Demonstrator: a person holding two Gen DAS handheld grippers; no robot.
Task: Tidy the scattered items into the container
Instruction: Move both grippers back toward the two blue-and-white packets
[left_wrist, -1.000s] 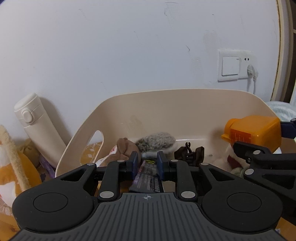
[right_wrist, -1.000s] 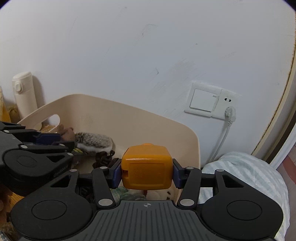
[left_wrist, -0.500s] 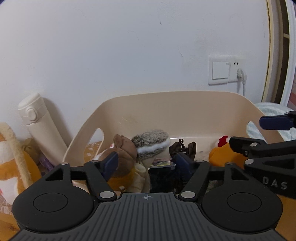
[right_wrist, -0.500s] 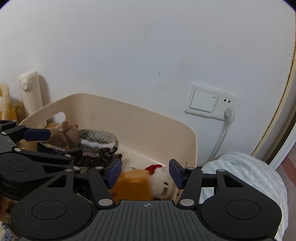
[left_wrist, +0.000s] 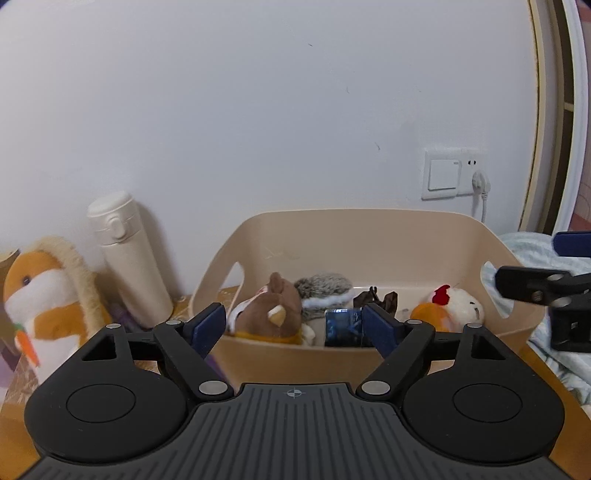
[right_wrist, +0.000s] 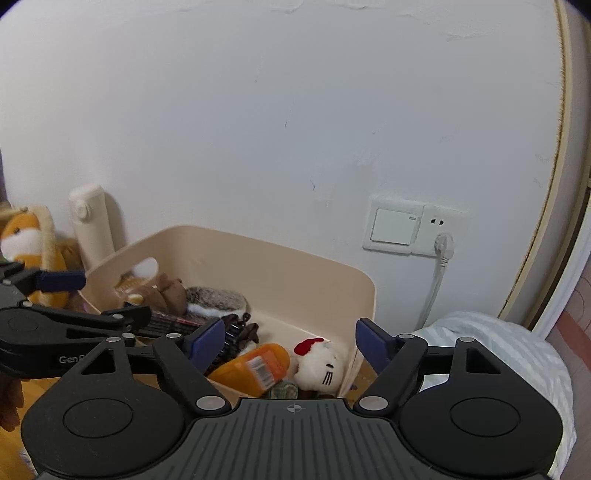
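**Both jaws empty above a filling bin**

Left wrist view: the left gripper (left_wrist: 293, 325) hangs in front of the beige plastic container (left_wrist: 369, 229) with its jaws parting and nothing between them. Inside the bin lie a brown plush animal (left_wrist: 275, 306), a grey furry toy (left_wrist: 325, 290), a dark blue printed packet (left_wrist: 341, 323), a black hair claw (left_wrist: 376, 295) and a white plush chick with a red comb (left_wrist: 456, 304) — piled loosely, as dropped things would settle. An orange-and-white plush hamster (left_wrist: 35, 295) and a cream insulated bottle with a flip lid (left_wrist: 129, 258) stand outside the bin on the wooden tabletop (left_wrist: 554, 373), by the wall; whether they count as scattered items I cannot tell.

Right wrist view: the right gripper (right_wrist: 290, 343) has its jaws opening too, clear of everything. Below it, near the container's right end, an orange plastic bottle with a barcode label (right_wrist: 255, 363) lies on its side touching the white plush, which suggests a release rather than careful setting. A striped pale blanket (right_wrist: 517, 354) lies to the right, beneath a white wall switch and socket (right_wrist: 412, 230).
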